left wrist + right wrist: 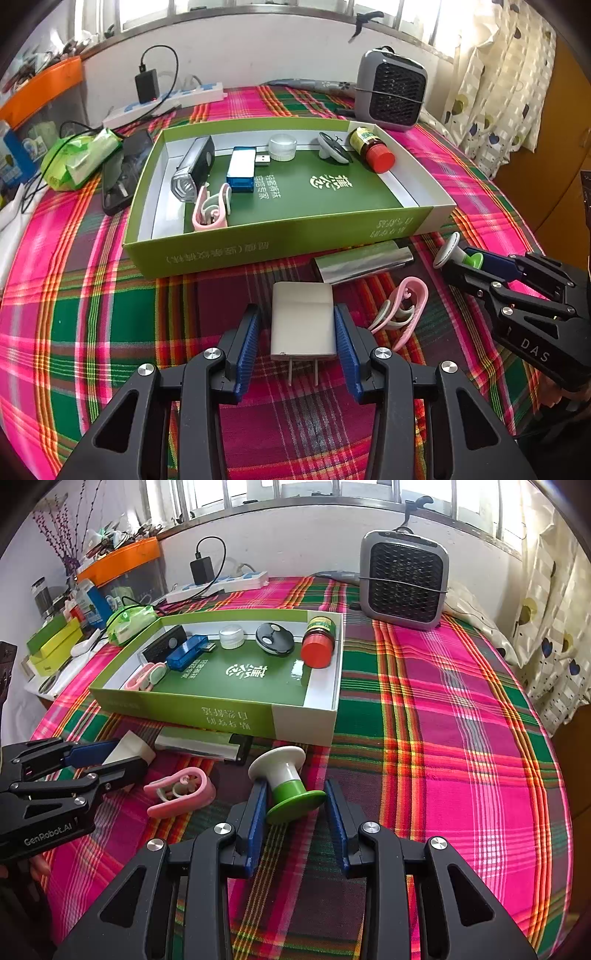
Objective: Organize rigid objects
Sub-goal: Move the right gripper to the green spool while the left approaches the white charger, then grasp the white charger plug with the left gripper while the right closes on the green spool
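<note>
A white plug adapter (303, 323) lies flat on the plaid cloth, prongs toward the camera. My left gripper (301, 332) straddles it, open, with the right pad against it and a thin gap on the left. A white-and-green spool (286, 781) lies tilted in front of the green box (236, 716); my right gripper (295, 805) is shut on its green flange. On the cloth between the grippers are a pink clip (400, 314) and a silver bar (364, 264). Inside the box (258, 251) are several small items, including a red-capped bottle (371, 149) and a blue USB stick (242, 170).
A grey fan heater (404, 579) stands behind the box at the back right. A power strip (166, 103), a black phone (123, 173) and a green wipes pack (79, 160) lie left of the box. Curtains hang at the right. Open plaid cloth (461, 720) stretches right of the box.
</note>
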Motion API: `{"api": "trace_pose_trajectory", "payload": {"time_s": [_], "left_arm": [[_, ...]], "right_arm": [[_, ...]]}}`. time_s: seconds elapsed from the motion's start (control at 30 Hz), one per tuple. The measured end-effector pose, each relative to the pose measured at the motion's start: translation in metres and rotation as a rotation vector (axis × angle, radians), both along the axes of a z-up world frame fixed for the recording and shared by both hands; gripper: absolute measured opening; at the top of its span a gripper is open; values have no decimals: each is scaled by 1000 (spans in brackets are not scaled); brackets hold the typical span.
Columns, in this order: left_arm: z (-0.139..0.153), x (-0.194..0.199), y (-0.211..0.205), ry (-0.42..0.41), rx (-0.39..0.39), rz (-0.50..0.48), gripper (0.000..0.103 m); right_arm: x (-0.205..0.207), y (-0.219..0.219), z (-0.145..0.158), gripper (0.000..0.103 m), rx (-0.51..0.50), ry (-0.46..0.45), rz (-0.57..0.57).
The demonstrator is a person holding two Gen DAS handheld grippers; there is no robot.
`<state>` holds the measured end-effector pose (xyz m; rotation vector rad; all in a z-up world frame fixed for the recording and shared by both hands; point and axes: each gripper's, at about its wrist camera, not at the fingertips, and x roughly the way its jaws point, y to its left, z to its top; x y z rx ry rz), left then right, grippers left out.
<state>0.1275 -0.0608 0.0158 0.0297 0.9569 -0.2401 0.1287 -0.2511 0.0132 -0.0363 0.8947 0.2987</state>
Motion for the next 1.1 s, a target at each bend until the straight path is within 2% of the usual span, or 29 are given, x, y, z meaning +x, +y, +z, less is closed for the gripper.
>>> {"api": "trace_pose_trajectory", "payload": {"time_s": [0.17, 0.5, 0.67, 1.1], "left_arm": [[-1, 2, -2, -12, 21, -3, 39], [0, 2, 1, -14, 7, 2, 38], [1, 1, 2, -13, 6, 13, 33], [1, 0, 4, -14, 3, 13, 32]], "right_arm": [[0, 0, 0, 33, 2, 1, 0], [0, 0, 0, 33, 2, 0, -1], [0, 0, 0, 33, 2, 1, -1], [0, 0, 0, 33, -3, -1, -1]]}}
